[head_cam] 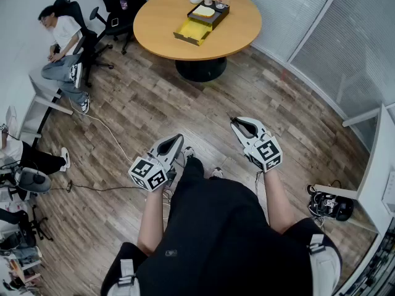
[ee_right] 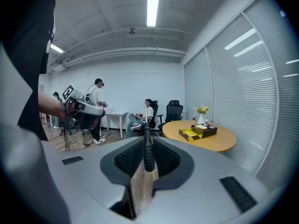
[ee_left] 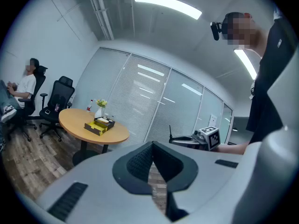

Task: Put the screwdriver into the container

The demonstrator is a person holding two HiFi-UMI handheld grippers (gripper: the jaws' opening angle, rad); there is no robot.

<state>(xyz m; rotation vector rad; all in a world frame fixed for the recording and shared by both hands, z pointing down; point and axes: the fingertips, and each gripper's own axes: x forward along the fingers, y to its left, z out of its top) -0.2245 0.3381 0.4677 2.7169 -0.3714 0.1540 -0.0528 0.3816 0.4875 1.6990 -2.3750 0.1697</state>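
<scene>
Left gripper [head_cam: 178, 139], closed and empty, hangs over the floor [head_cam: 123, 103]. Ahead, the container [head_cam: 192, 31] sits at the counter's [head_cam: 244, 32] near edge. Right gripper [head_cam: 236, 126] pinches the screwdriver [ee_right: 148, 154] by its handle, shaft up. Holding firm until above the container looks wisest.

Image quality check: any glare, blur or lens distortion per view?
Head view: even light, barrel-bent edges, table sharp. Left gripper view: heavy fisheye, dark corners, ceiling light blown out. Right gripper view: same vignette, light strip clipped, screwdriver legible up close.
</scene>
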